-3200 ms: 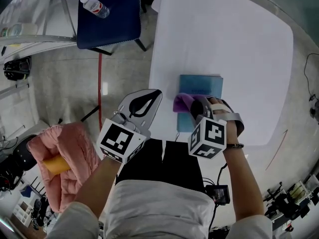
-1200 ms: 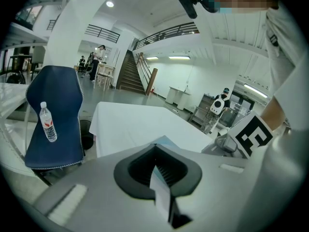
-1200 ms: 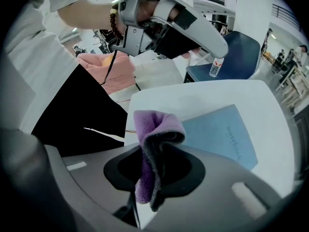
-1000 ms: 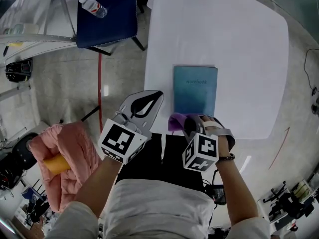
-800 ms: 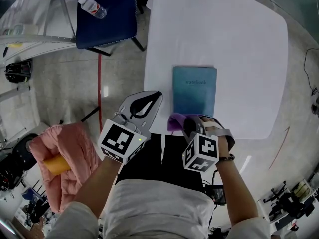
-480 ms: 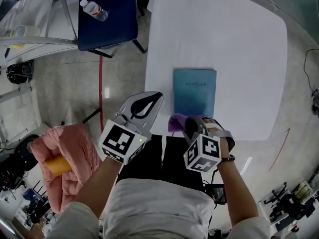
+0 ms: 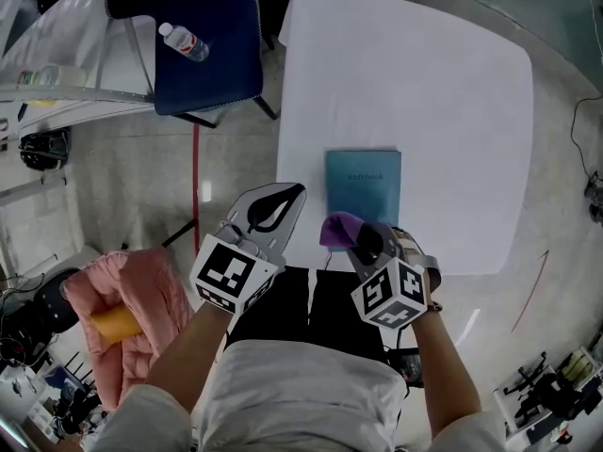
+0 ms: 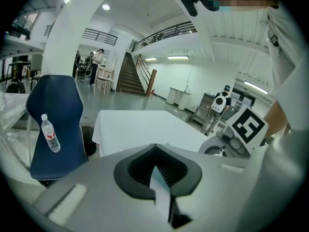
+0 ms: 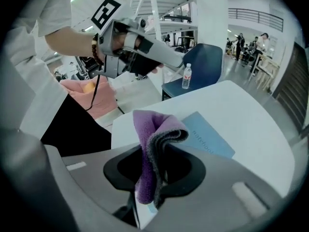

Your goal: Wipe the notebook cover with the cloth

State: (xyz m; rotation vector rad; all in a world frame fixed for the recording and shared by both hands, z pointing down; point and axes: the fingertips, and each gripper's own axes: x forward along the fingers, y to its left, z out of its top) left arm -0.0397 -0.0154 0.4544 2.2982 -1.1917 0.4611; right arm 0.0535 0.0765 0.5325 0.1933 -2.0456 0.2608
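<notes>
A teal notebook lies flat on the white table near its front edge. My right gripper is shut on a folded purple cloth, held above the table's front edge just short of the notebook. The cloth sticks up out of the jaws. My left gripper is shut with nothing in it, off the table's left front corner, over the floor.
A blue chair with a water bottle on its seat stands left of the table. A pink bundle lies on the floor at the lower left. People stand far back in the hall.
The right gripper has drawn the cloth back off the notebook toward the table's front edge and lifted it slightly. The left gripper has stayed where it was.
</notes>
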